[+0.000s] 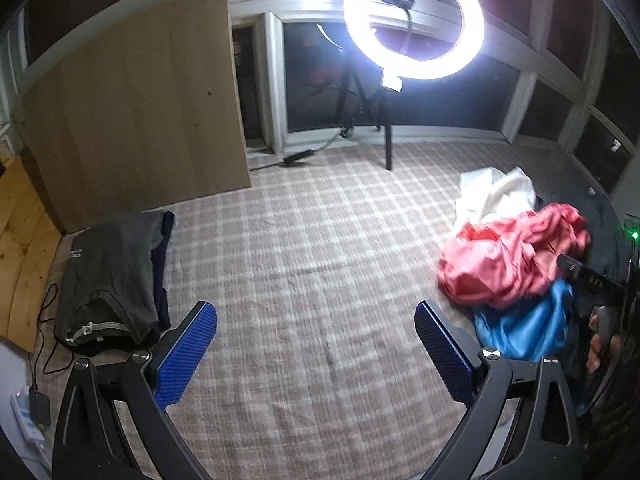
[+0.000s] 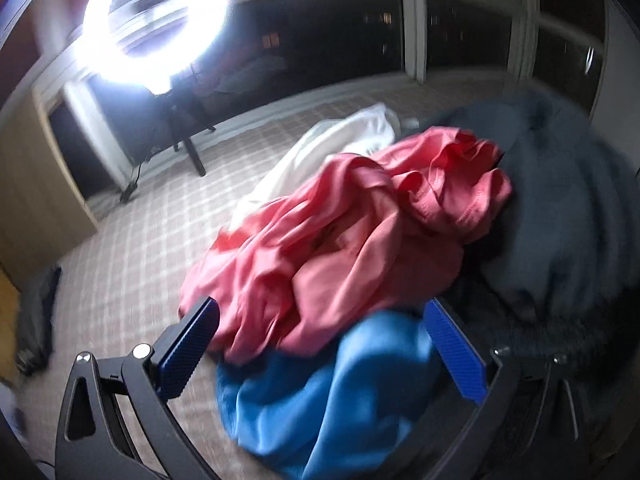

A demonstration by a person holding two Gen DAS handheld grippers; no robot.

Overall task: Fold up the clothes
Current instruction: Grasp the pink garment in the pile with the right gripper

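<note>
A heap of loose clothes lies on the checked bedcover (image 1: 312, 248) at the right: a pink garment (image 1: 512, 264) (image 2: 328, 240) on top, a blue one (image 1: 524, 324) (image 2: 320, 396) in front, a white one (image 1: 492, 192) (image 2: 340, 140) behind, a dark grey one (image 2: 568, 208) at the far right. A folded grey-and-navy stack (image 1: 116, 276) sits at the left. My left gripper (image 1: 316, 340) hangs open over bare cover with nothing in it. My right gripper (image 2: 320, 344) is open just above the blue and pink garments; the left wrist view catches it (image 1: 588, 276) with a hand (image 1: 600, 340) behind.
A lit ring light (image 1: 412, 20) (image 2: 156, 20) on a tripod (image 1: 386, 128) stands at the far edge, before dark windows. A wooden board (image 1: 136, 108) leans at the back left. Cables and a power strip (image 1: 28, 416) lie by the left edge.
</note>
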